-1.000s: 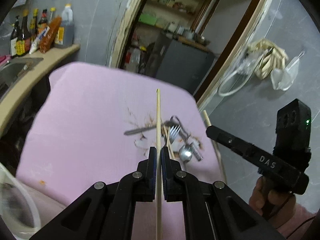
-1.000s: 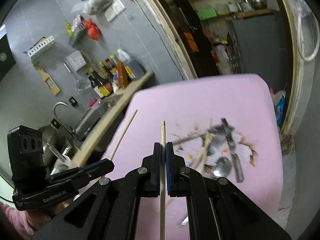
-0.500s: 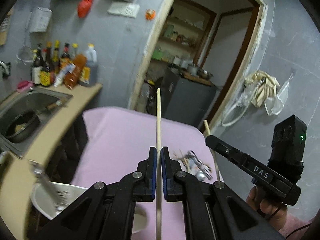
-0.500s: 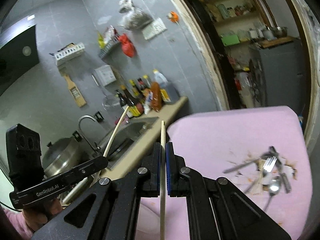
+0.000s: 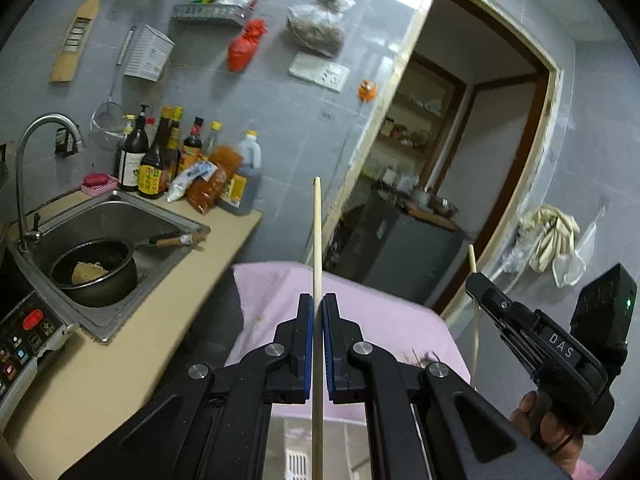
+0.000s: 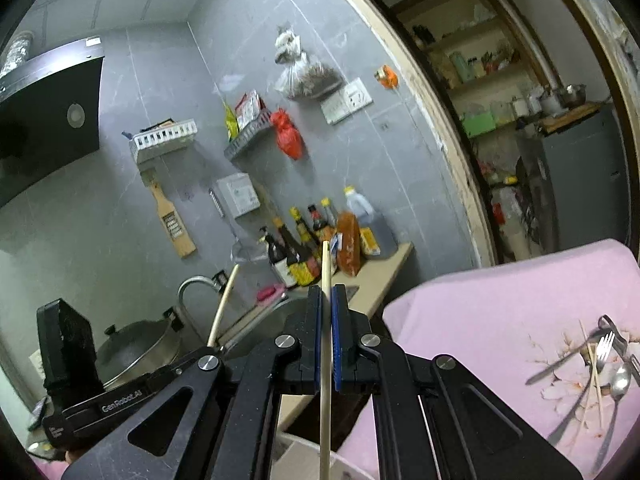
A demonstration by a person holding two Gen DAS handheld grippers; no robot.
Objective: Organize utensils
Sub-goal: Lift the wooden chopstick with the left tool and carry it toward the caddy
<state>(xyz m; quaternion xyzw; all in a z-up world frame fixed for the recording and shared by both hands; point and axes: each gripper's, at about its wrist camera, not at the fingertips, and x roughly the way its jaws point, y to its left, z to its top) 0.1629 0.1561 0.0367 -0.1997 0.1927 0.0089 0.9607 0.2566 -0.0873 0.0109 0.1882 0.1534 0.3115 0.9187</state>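
- Both of your grippers have swung up and away from the pink tablecloth (image 6: 500, 312) since a second ago; the utensil pile that lay straight ahead of them now sits low at the right of the right wrist view, and the sink counter fills the left wrist view.
- Your left gripper (image 5: 318, 308) is clamped on a wooden chopstick (image 5: 317, 240), whose tip rises past the pads toward the doorway (image 5: 460, 160).
- Your right gripper (image 6: 327, 300) is pinched shut on a second chopstick (image 6: 326, 280), its tip in front of the sauce bottles (image 6: 304, 248).
- Each gripper shows in the other's view: the right one at the right edge of the left wrist view, the left one at lower left of the right wrist view.
- On the counter you face a steel sink (image 5: 168, 220) holding a black pot (image 5: 96, 272), with a faucet (image 5: 28, 160) at its left and an induction cooker (image 5: 24, 336) nearer you.
- A grater (image 6: 172, 220), a wire shelf (image 6: 248, 140) and a red bag (image 6: 286, 136) hang on the grey tiled wall.
- On the cloth, well apart from both grippers, lie a fork (image 6: 602, 348), a spoon (image 6: 620, 380) and more chopsticks, piled together.
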